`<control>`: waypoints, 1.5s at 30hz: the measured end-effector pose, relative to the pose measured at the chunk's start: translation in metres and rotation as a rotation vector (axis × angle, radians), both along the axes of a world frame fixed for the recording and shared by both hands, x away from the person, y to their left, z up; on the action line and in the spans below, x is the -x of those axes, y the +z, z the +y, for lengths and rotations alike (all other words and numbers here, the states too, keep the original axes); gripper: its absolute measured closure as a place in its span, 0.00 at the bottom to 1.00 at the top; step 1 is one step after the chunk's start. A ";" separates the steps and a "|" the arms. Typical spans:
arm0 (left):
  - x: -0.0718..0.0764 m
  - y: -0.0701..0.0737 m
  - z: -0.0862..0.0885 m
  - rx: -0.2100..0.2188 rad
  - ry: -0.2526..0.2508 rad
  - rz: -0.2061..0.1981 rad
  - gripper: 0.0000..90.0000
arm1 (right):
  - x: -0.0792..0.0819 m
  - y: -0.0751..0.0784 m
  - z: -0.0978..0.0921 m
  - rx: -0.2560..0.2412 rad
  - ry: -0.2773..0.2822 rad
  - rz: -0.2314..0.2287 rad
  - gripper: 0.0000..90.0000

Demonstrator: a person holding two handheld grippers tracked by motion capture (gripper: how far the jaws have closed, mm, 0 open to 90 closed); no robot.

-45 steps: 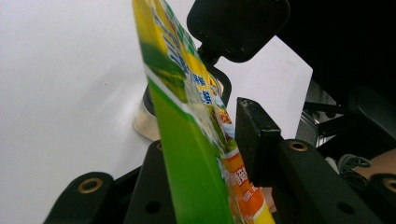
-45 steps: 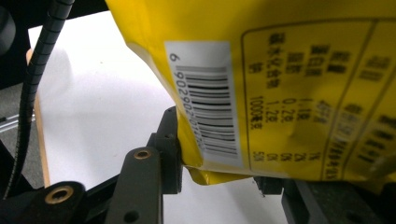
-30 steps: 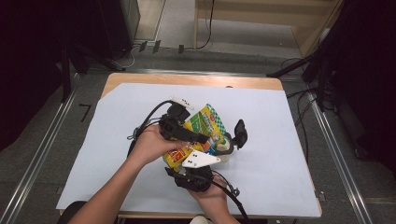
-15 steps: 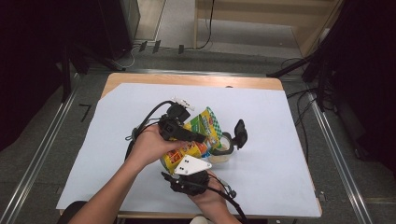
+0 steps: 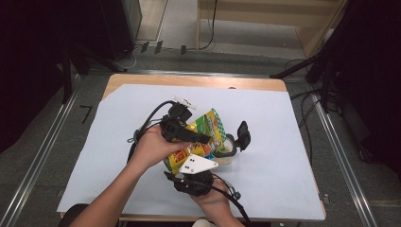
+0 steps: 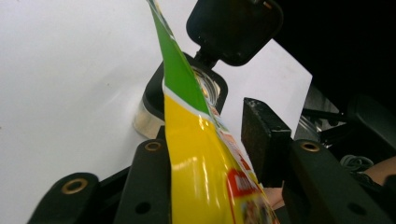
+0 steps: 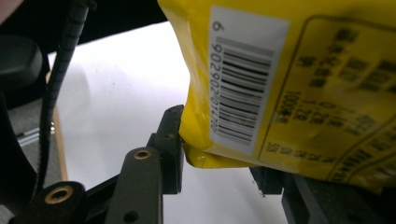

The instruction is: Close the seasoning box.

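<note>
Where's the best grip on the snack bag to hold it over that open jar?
Grip the snack bag by its flat sealed edges, coming in edge-on from the near side. The left gripper straddles one thin edge; the right gripper takes the bottom seam. The jar sits just beyond.

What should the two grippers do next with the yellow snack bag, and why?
Probably tip the snack bag a little further toward the open glass jar. The left hand-held gripper has the bag's edge between its jaws, the right hand-held gripper has the bottom corner, and the bag's green end points right at the jar's mouth beside its raised black lid.
</note>
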State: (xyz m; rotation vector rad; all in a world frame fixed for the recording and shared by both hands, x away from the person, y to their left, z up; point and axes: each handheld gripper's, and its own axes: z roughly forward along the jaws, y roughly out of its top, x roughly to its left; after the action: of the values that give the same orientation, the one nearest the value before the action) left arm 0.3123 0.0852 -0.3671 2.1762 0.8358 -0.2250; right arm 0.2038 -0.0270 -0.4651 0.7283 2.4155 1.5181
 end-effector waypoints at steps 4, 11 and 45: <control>0.003 0.003 0.000 0.009 0.003 -0.024 0.64 | -0.002 0.000 -0.001 -0.025 -0.010 0.023 0.69; 0.000 0.005 0.002 0.007 0.016 0.000 0.64 | -0.005 0.003 -0.002 -0.047 -0.010 0.044 0.69; -0.016 0.017 -0.001 0.004 0.040 0.022 0.76 | -0.017 0.014 0.002 -0.011 0.024 0.008 0.72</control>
State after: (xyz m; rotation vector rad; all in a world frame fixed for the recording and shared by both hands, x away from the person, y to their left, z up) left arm 0.3279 0.0838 -0.3501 2.1547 0.8897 -0.2300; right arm 0.2204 -0.0255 -0.4511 0.7114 2.4321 1.5413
